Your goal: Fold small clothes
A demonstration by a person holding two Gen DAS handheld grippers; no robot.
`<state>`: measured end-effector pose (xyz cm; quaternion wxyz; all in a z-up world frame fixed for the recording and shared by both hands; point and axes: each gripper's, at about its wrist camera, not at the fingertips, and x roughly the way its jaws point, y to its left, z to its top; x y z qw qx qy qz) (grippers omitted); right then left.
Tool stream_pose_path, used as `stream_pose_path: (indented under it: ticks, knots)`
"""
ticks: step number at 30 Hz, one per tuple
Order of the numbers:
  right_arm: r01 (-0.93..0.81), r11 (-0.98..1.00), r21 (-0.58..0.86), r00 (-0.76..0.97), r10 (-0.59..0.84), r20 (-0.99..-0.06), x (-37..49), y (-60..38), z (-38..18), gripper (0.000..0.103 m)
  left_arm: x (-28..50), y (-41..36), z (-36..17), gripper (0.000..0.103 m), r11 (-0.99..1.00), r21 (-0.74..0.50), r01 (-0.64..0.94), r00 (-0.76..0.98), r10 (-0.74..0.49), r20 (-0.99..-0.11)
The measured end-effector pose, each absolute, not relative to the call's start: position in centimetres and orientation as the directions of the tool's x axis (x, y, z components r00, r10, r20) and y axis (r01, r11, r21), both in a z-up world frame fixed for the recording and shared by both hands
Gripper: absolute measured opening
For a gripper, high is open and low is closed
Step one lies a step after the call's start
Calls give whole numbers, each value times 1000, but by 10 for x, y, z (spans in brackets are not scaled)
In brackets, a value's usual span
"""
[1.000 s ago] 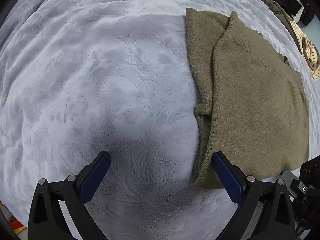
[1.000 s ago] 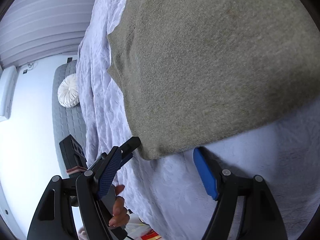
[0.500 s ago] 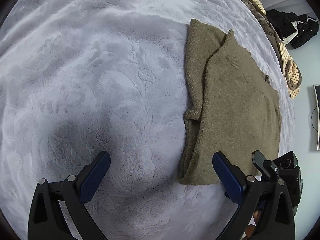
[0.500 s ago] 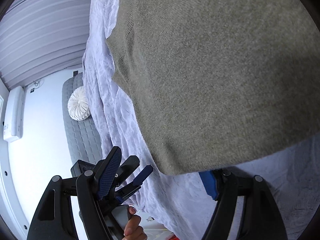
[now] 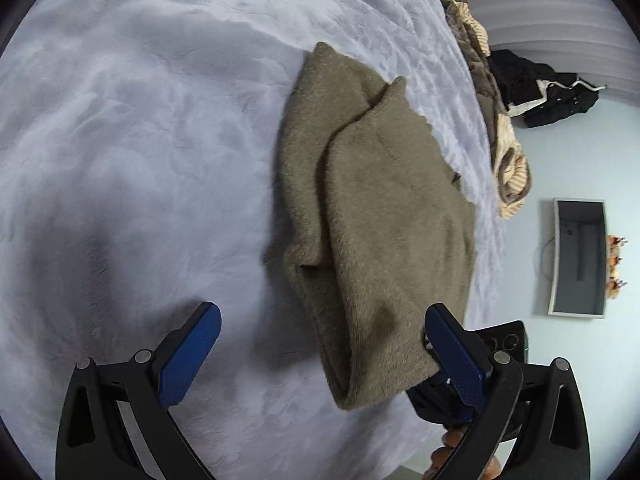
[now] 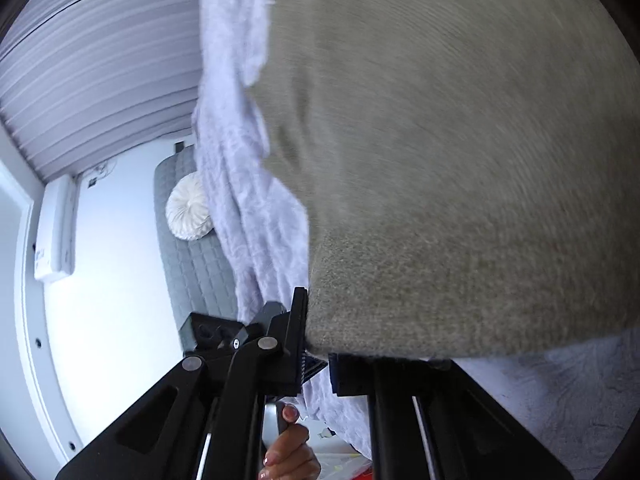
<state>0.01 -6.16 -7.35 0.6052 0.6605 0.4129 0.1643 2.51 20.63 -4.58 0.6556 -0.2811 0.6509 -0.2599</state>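
One corner is all it takes: the right gripper (image 6: 320,364) has closed, its pads pinching the near hem corner of the sweater (image 5: 380,216), where half a second ago they stood apart on either side of that edge. That is the change that matters. The grasp is made, and in the left view the near end of the sweater now rides up off the blanket (image 5: 140,140), curling just ahead of that tool's right finger, while the far end lies flat further out.

The left gripper (image 5: 320,344) stays spread wide and holds nothing; its left pad hangs over bare blanket, its right pad sits just beside the lifted hem. The sweater is already folded lengthwise, one side lapped over the other, stretching away from both tools.

My read: the cross fold is starting, near hem to be carried forward toward the far end. With only one corner held, the other near corner may sag or drag, so the left tool probably wants to take it. A clothes pile (image 5: 504,152) waits far off to the right.
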Motion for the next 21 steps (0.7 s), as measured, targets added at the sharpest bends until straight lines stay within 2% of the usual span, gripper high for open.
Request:
stream_pose_path:
  ticks: [4,7,12,14,15,18,20,21]
  knots:
    - [290,119,949,598,752,-278,4,-66,-54,9,50,182,-59,102,656,-754,-25,-42,-754,-655]
    - [273,150,950,586,758,-287,5,-64,-49,9,62,153,-62,102,651,-759,21,-89,-755,-650]
    - [301,189,934,514,793,-327,2,-53,-60,9,64,107,-47,102,768,-610,195,-62,-612,-789]
    - [329,247,911,441,813,-380,-5,-53,-67,10,61,98,-47,99,813,-530,241,-38,-538,-842]
    - [340,291,894,397,818,-416,-9,-52,-68,13,59,94,-49,92,832,-492,257,-27,-503,-864]
    - [334,487,807,252,778,-575,-23,-53,-63,14,51,88,-53,91,864,-395,311,2,-416,-909]
    - [325,552,768,216,747,-628,-33,-63,-57,22,47,82,-53,91,875,-342,341,26,-373,-928]
    - [328,565,757,219,734,-643,-38,-70,-53,40,45,80,-53,91,880,-319,353,38,-354,-935]
